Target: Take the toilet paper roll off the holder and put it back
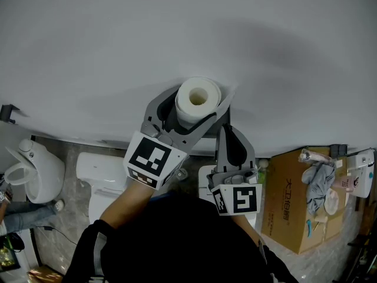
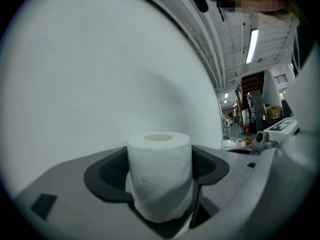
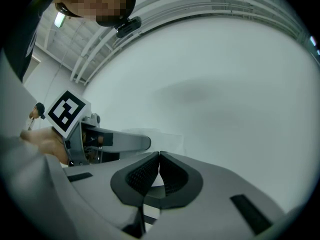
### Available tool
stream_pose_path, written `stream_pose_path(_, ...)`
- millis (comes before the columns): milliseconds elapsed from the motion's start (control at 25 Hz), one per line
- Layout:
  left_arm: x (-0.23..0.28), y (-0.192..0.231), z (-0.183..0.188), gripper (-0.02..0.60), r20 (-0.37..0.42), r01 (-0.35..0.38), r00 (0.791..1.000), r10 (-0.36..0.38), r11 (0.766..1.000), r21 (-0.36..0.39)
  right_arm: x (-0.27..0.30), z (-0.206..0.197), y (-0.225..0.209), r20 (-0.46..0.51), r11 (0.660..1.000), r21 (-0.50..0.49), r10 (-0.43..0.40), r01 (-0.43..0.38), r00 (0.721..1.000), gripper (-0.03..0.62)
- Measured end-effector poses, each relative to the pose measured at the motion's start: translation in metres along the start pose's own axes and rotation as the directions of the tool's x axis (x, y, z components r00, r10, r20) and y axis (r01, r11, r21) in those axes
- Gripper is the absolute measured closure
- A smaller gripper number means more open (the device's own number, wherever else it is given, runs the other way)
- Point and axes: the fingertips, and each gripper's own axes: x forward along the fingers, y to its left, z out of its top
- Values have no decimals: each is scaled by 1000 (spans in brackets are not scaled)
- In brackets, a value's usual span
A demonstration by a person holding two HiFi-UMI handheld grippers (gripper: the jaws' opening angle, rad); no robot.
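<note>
Slippage is looming as the main risk: the left claw [image 2: 160, 181] is grasping the toilet paper roll [image 1: 198, 101] by its soft sides, holding it close against the white wall [image 1: 88, 52]. Squeezing harder is likely risking a crushed core, while easing off is risking a drop. The right claw [image 3: 159, 156] is sitting clenched just beside the roll, nothing clearly pinched, and could be nudging it. No holder is showing clearly, so aiming the roll back is looking awkward.
</note>
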Motion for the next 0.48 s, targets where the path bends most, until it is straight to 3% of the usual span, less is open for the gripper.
stream_pose_path(480, 4, 0, -13, 213, -16, 4, 1000, -4, 1000, -8, 3, -1, 0, -5, 1000, 2, -3, 3, 1000, 571)
